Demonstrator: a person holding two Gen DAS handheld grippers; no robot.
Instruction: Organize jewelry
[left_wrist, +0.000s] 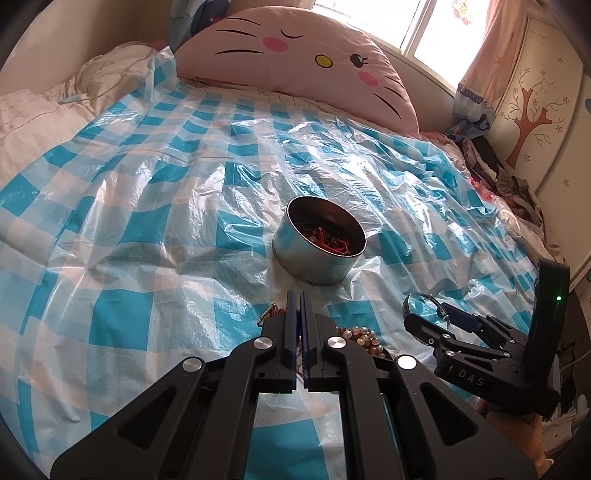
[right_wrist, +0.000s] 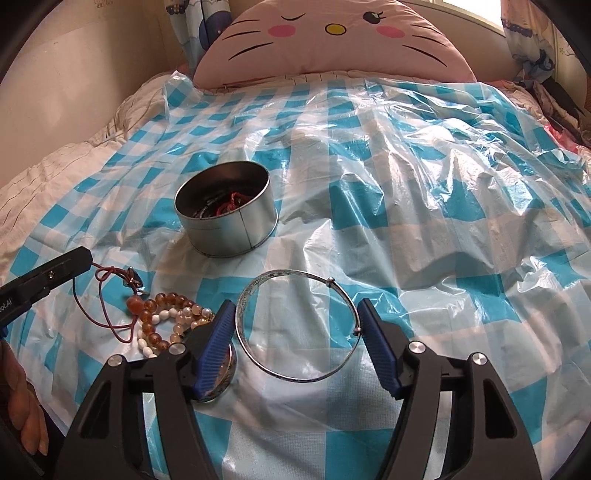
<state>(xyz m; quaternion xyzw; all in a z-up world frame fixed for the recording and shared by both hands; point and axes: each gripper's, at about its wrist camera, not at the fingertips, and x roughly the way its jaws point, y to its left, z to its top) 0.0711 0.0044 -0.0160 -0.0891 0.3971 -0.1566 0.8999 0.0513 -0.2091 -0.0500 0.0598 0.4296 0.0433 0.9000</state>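
Observation:
A round metal tin (left_wrist: 320, 246) holding red and dark jewelry stands on the blue-checked plastic sheet; it also shows in the right wrist view (right_wrist: 226, 218). My right gripper (right_wrist: 297, 314) is open, its blue pads either side of a silver bangle (right_wrist: 295, 325) lying on the sheet; the bangle also shows in the left wrist view (left_wrist: 424, 306). My left gripper (left_wrist: 299, 299) is shut, apparently on a red cord necklace (right_wrist: 114, 299) whose end runs to its tip. Amber and white bead bracelets (right_wrist: 166, 321) lie left of the bangle, partly hidden under my left gripper (left_wrist: 364, 338).
A pink cat-face pillow (left_wrist: 295, 51) lies at the head of the bed. Cream bedding (left_wrist: 40, 110) borders the sheet on the left. Clothes are heaped at the right edge (left_wrist: 517, 184) by a wardrobe (left_wrist: 535, 110).

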